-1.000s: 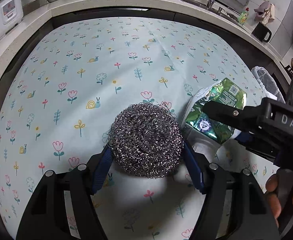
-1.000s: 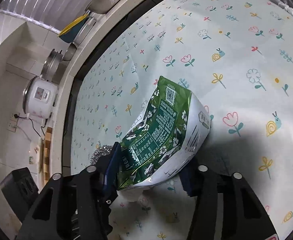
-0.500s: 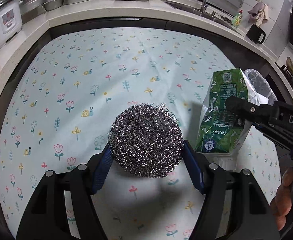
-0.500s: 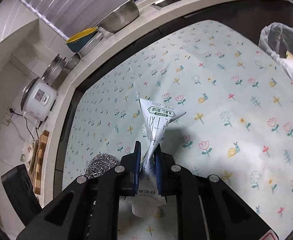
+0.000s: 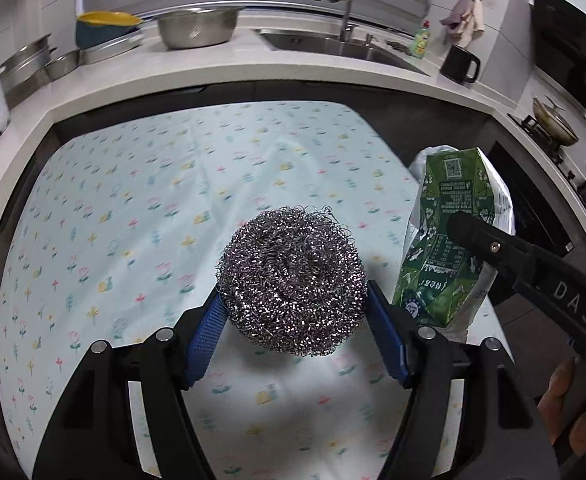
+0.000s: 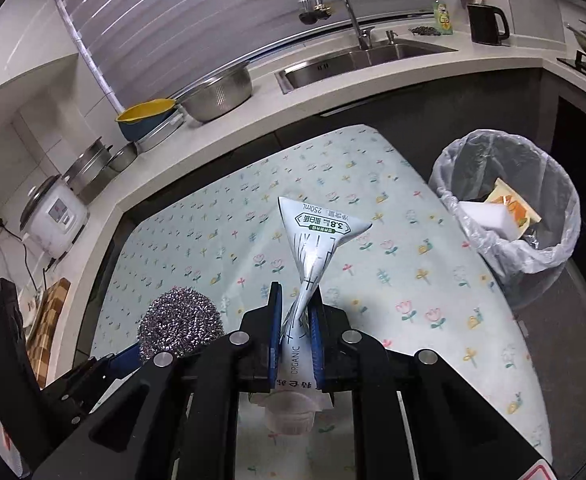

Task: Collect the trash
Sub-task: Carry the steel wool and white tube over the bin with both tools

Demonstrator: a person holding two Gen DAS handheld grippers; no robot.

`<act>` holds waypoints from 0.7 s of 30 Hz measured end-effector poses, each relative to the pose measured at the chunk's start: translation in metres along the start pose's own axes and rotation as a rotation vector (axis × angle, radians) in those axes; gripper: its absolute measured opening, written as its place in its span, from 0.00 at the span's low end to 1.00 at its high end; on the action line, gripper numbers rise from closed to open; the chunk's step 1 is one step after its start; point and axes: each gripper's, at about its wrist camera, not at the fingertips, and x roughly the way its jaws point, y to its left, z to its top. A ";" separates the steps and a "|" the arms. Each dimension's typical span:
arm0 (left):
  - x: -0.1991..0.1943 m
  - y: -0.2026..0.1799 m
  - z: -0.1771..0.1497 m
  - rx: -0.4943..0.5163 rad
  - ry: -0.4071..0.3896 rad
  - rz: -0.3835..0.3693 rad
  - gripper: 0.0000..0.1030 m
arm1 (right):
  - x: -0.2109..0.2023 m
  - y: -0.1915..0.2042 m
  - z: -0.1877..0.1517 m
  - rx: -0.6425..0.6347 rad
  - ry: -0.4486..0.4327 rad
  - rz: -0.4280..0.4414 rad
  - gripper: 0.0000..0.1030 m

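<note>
While the left gripper (image 5: 293, 320) clamps its blue jaws on either side of a steel wool scourer (image 5: 292, 280), the right gripper (image 6: 296, 332) has its jaws pinched almost together on a crumpled green-and-white milk carton (image 6: 313, 248), squeezing it flat at the waist. Both things hang above the flower-patterned surface (image 5: 133, 208), clear of the cloth. To the right, just past the surface's edge, stands a bin (image 6: 509, 216) lined with a clear bag, with some rubbish already inside. Farther off runs the kitchen counter (image 6: 333, 96) with its sink (image 6: 357, 60).

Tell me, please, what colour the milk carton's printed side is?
Green with white flowers, clearest on the milk carton in the left wrist view.
</note>
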 end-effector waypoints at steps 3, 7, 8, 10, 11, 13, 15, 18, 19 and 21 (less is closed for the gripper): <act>0.002 -0.022 0.007 0.028 -0.010 -0.020 0.63 | -0.013 -0.018 0.006 0.018 -0.027 -0.024 0.12; 0.006 -0.050 0.017 0.066 -0.018 -0.047 0.63 | -0.028 -0.041 0.014 0.045 -0.057 -0.049 0.12; 0.007 -0.057 0.019 0.075 -0.020 -0.054 0.63 | -0.031 -0.047 0.015 0.052 -0.064 -0.054 0.12; 0.010 -0.071 0.024 0.093 -0.020 -0.066 0.63 | -0.038 -0.059 0.020 0.062 -0.080 -0.068 0.12; 0.011 -0.077 0.025 0.100 -0.020 -0.070 0.63 | -0.040 -0.063 0.022 0.067 -0.086 -0.075 0.12; 0.015 -0.091 0.029 0.120 -0.018 -0.080 0.63 | -0.046 -0.075 0.026 0.080 -0.101 -0.089 0.12; 0.019 -0.105 0.034 0.142 -0.019 -0.094 0.63 | -0.051 -0.087 0.030 0.093 -0.114 -0.105 0.12; 0.025 -0.127 0.042 0.176 -0.023 -0.113 0.63 | -0.058 -0.107 0.034 0.120 -0.133 -0.130 0.12; 0.027 -0.134 0.044 0.184 -0.024 -0.117 0.63 | -0.060 -0.115 0.036 0.130 -0.138 -0.139 0.12; 0.035 -0.148 0.050 0.201 -0.024 -0.130 0.63 | -0.063 -0.129 0.039 0.145 -0.148 -0.156 0.12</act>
